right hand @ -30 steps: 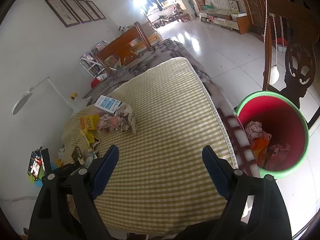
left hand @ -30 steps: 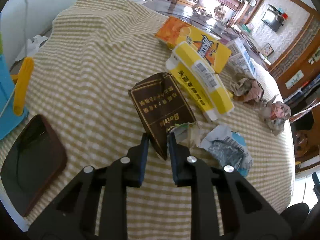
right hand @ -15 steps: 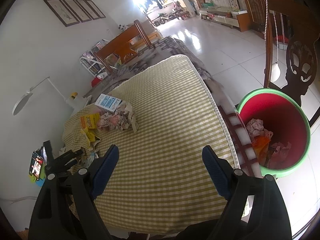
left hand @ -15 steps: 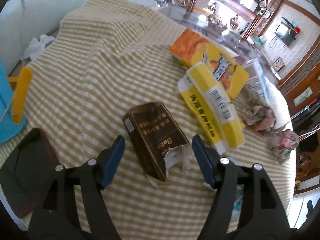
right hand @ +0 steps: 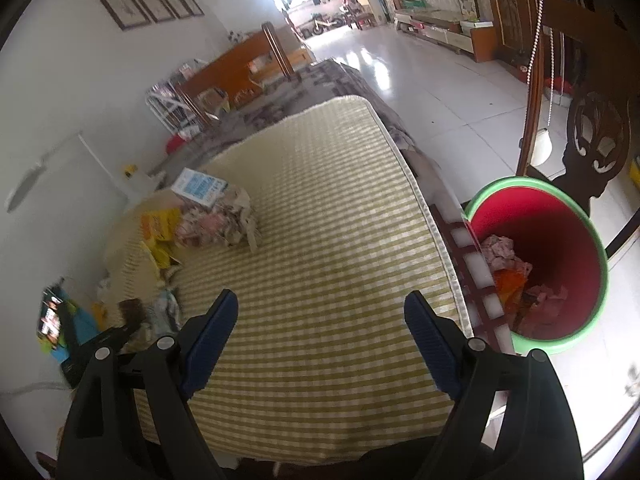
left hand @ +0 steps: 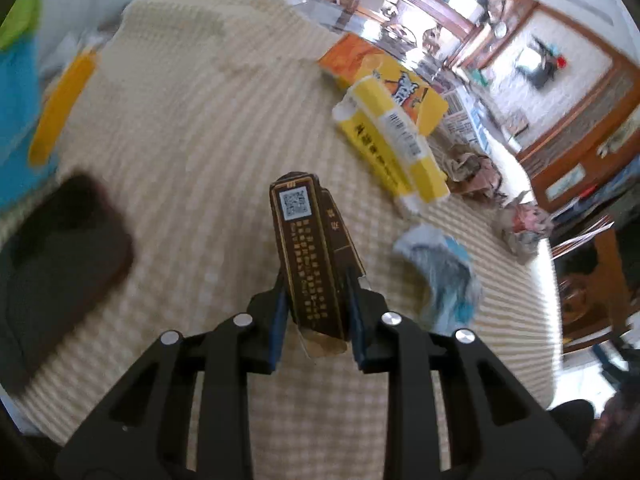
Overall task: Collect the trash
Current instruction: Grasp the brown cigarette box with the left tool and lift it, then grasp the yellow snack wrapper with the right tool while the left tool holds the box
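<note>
**Brown box in my left hand-held gripper**

My left hand-held gripper is squeezed tight on a brown box. The box stands up between the blue pads, in the middle of the left picture, with a small square code near its top. Its bottom end is torn.

Under it is the surface with a yellow checked cloth. More trash lies on it. A long yellow box is in the upper right, touching an orange and yellow box behind it. Two crumpled paper balls sit further right, near the edge. A blue and white wrapper lies just right of my gripper. A dark flat thing is at the left edge; it is too blurry to name.

My right hand-held gripper is wide open with nothing in it. It hangs over a bare part of the checked cloth. At the right of that picture a red bin with a green rim stands on the floor beside the surface. There is crumpled trash inside it already.
</note>
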Motion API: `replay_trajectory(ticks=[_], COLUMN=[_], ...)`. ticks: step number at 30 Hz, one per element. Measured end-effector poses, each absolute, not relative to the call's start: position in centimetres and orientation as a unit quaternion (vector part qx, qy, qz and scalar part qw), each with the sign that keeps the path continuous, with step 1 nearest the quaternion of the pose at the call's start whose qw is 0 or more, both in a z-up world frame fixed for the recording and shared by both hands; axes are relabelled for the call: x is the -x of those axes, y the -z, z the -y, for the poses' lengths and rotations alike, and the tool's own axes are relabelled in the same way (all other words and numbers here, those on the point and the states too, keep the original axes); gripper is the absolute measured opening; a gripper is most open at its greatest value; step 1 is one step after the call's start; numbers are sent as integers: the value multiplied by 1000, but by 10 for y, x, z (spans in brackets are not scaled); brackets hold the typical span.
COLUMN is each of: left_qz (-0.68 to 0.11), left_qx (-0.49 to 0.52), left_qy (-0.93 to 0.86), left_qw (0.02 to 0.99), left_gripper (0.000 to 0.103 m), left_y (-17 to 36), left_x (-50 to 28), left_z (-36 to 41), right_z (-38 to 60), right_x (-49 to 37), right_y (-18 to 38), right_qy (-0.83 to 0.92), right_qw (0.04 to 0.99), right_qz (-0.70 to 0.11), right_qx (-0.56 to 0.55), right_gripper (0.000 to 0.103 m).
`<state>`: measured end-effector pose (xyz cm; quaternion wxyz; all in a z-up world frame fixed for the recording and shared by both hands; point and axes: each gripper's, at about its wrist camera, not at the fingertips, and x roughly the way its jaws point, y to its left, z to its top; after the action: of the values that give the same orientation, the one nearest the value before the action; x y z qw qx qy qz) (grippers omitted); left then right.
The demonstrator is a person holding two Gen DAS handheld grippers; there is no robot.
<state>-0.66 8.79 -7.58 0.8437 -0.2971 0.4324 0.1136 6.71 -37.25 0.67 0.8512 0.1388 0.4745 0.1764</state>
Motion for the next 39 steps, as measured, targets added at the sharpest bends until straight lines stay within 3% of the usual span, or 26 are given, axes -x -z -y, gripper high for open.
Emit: replay_trajectory(ticks=[3, 11, 17, 23, 28, 31, 32, 35, 36, 39], left_qz=[-417, -411, -394, -383, -378, -377, -376, -375, -375, -373], left_qx=[328, 294, 334, 359, 367, 360, 358, 354, 352, 352], left_qy=[-110, -111, -98, -93, -91, -94, -95, -98, -99, -100], left_qw=[840, 856, 851, 846, 845, 848, 849, 851, 852, 852], left_gripper=[26, 32, 47, 51, 56, 58, 58, 58, 58, 58], left_y=[83, 79, 80, 80, 80, 79, 79, 79, 79, 79], left_x=[18, 14, 15, 16, 18, 16, 15, 15, 15, 10], left_z=[-92, -82, -89, -92, -94, -90, -90, -89, -89, -88], right_z=[346, 206, 82, -1, -25, -32, -32, -26, -25, -15], right_x=[-76, -99, -116, -142, -162, -164, -164, -161, -160, -158], right_y=[-3, -5, -7, 19, 48, 61, 64, 64, 63, 57], right_qy=[-174, -276, -344, -347, -325, -322, -320, -326, -328, -340], right_qw=[849, 826, 810, 791, 772, 764, 763, 768, 768, 767], right_qz=[-486, -490, -473, -485, -525, -536, -539, -529, -527, -524], right_qx=[-114, -44, 50, 138, 150, 159, 161, 157, 156, 148], right_gripper=[82, 82, 85, 86, 86, 73, 63, 56, 41, 31])
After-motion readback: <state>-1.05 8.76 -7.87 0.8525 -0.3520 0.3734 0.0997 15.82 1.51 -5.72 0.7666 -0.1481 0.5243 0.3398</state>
